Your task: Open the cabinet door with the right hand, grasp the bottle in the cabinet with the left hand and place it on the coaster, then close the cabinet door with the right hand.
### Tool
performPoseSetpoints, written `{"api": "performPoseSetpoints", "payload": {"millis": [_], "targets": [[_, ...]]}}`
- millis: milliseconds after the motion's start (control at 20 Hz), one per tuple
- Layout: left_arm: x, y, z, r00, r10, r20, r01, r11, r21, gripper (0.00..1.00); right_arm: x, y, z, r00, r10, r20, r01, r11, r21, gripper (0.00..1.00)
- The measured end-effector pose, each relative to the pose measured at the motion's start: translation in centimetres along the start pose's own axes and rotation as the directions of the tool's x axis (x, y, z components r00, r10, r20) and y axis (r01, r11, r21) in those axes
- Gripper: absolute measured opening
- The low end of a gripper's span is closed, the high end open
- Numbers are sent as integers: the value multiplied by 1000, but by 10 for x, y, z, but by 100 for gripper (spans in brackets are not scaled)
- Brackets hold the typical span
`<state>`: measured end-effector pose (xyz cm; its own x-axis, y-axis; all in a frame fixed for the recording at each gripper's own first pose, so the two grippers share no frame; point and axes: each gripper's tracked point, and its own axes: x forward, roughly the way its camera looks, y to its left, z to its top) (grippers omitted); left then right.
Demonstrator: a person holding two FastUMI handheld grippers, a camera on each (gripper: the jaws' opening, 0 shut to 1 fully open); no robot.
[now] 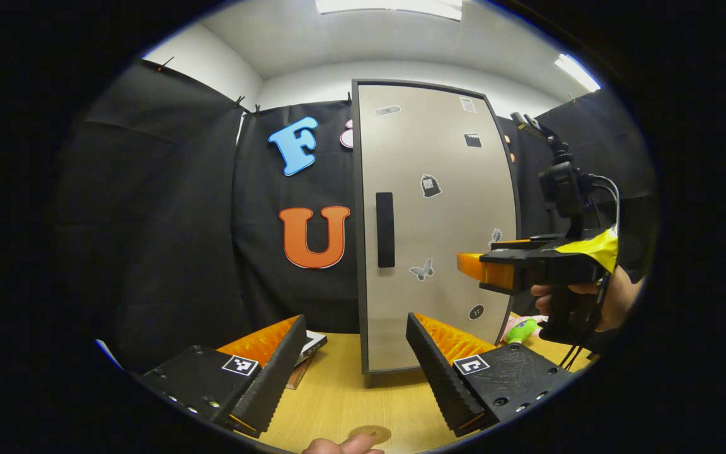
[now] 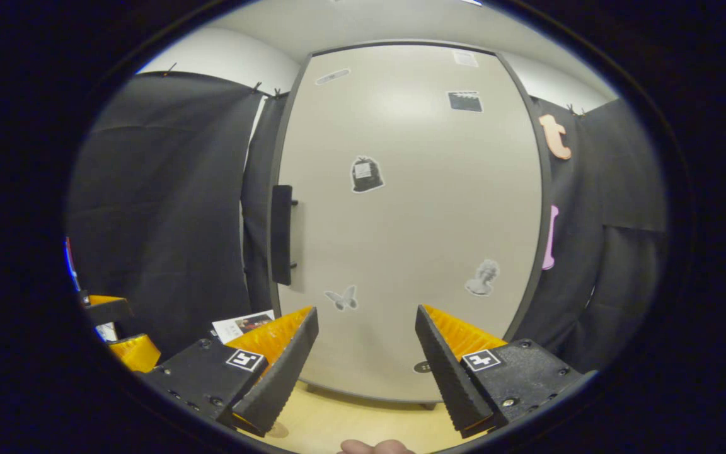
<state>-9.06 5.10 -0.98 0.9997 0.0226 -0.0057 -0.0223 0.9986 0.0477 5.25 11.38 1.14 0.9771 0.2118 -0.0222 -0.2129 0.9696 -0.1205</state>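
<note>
Cabinet door [image 2: 413, 221] closed, just ahead of the wide-open, empty right gripper [image 2: 366, 359].

Left gripper [image 1: 357, 359] and right gripper [image 2: 366, 353] both gape wide, level, holding nothing.

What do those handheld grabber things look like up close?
Each tool is a chunky black block ending in two wedge-shaped ribbed fingers. The left tool and right tool carry small square black-and-white code tags. In the left gripper view, the right tool shows a pistol grip, yellow tape, black cables and a top-mounted camera.
</note>
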Motion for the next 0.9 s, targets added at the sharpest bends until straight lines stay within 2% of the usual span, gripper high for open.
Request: {"api": "performPoseSetpoints", "payload": {"millis": [250, 450, 600, 800, 900], "targets": [[-20, 27, -10, 998, 54, -23, -54, 998, -11, 96, 23, 36, 14, 998, 56, 22, -55, 998, -26, 100], [-37, 54, -29, 992, 112, -59, -110, 994, 27, 96, 40, 67, 26, 994, 102, 45, -99, 993, -58, 99], [-54, 66, -35, 989, 137, -63, -136, 991, 14, 97, 51, 91, 30, 987, 158, 39, -155, 986, -66, 100], [-83, 78, -38, 986, 152, -62, -154, 988, -23, 96, 66, 108, 37, 984, 173, 51, -168, 982, -92, 99], [-93, 83, -50, 982, 166, -86, -170, 984, -46, 96, 75, 104, 44, 988, 134, 73, -127, 987, -100, 100]]}}
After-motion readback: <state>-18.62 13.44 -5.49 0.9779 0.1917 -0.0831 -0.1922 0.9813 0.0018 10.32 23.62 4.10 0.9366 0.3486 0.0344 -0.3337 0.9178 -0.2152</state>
